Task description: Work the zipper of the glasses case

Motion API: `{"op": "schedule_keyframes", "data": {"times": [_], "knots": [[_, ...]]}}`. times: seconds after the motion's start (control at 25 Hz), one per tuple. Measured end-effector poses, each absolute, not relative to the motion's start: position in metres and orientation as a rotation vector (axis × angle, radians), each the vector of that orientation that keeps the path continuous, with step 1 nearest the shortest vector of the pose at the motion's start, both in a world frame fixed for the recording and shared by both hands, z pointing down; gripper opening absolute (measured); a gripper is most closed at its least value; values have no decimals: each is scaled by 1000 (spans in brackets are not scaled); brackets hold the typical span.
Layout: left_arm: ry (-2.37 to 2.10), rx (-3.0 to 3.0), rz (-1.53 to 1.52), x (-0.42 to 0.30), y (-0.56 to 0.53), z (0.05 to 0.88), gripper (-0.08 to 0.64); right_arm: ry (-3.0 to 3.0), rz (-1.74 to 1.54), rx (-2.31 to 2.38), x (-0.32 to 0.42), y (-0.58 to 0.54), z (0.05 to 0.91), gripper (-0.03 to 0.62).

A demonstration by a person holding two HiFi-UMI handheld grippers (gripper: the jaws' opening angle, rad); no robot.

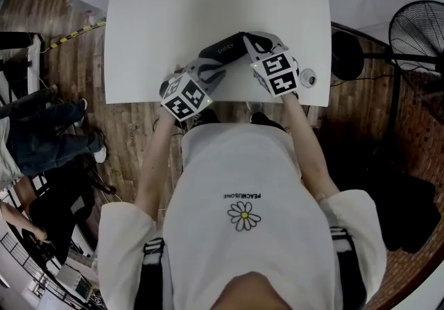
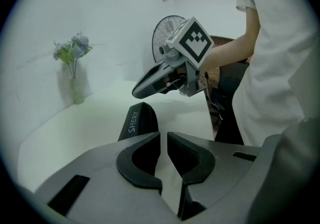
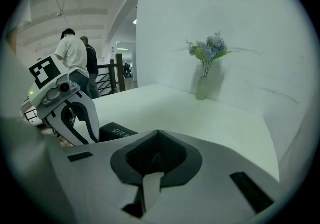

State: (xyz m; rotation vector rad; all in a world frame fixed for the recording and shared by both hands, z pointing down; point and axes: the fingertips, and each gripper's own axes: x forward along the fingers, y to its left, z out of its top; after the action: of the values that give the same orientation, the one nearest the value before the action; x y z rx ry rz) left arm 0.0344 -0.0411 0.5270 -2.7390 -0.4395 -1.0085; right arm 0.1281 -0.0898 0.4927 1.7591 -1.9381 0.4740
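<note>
case: glasses case [image 1: 223, 49], dark, lies on the white table [image 1: 152, 17] toward its near edge, between the two grippers; printed side faces the left one
left tongs: left gripper [image 2: 163, 140] narrow, slim gap, nothing in it; case just beyond the tips, not touching
right tongs: right gripper [image 3: 156, 139] tips pressed together, holding nothing; case off to its left, apart
progress: looks not begun; neither gripper is on the case; zipper and pull can't be made out in any view, so open or closed is unknown
left to do: pin the case with one gripper, find the pull, pinch it, run it along the track
edges: case near the table's near edge; a push toward the person could slide it off
room: wide bare tabletop far and left; vase of flowers [image 2: 75, 70] at the far wall, well apart
</note>
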Motion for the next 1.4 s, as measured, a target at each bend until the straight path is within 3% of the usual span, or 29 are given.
{"op": "schedule_keyframes", "data": {"times": [0.32, 0.64, 1.0, 1.4], "knots": [[-360, -2675, -1214, 11, -55, 557, 46, -1986, 573, 1678, 121, -81, 509, 8], [37, -2920, -976, 26, -100, 495, 46, -2009, 536, 1609, 89, -82, 507, 8], [67, -2753, -1147, 43, -103, 511, 28, -2074, 622, 1591, 61, -84, 509, 8], [141, -2876, -1198, 50, -107, 513, 15, -2127, 367, 1277, 100, -90, 506, 8]]}}
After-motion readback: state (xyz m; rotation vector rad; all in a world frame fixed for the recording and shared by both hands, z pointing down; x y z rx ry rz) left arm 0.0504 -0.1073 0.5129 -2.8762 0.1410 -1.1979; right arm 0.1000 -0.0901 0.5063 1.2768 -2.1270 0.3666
